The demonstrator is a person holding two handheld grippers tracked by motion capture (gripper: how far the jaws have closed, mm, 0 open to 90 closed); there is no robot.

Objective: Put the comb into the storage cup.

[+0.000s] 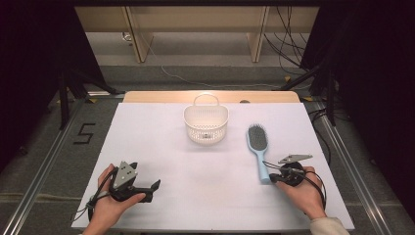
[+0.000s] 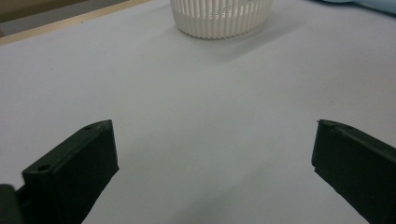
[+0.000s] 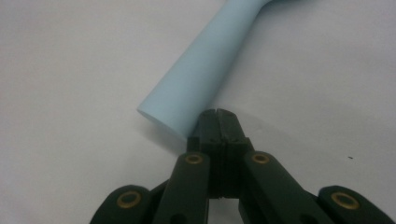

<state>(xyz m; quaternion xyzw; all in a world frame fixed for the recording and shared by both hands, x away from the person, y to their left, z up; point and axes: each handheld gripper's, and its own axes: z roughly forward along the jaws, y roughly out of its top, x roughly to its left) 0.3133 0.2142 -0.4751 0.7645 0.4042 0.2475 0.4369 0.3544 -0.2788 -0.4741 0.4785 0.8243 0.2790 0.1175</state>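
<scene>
While shut tight on nothing, rests with the right gripper just beside the near handle end of the blue hairbrush. Lies long-ways up the table, bristles far, right of the basket. Left gripper wide open, well apart.

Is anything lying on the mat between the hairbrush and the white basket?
Nothing visible does. The hairbrush lies right of the white basket, with bare mat between them. The right claw, shut, sits at the handle's end.
</scene>
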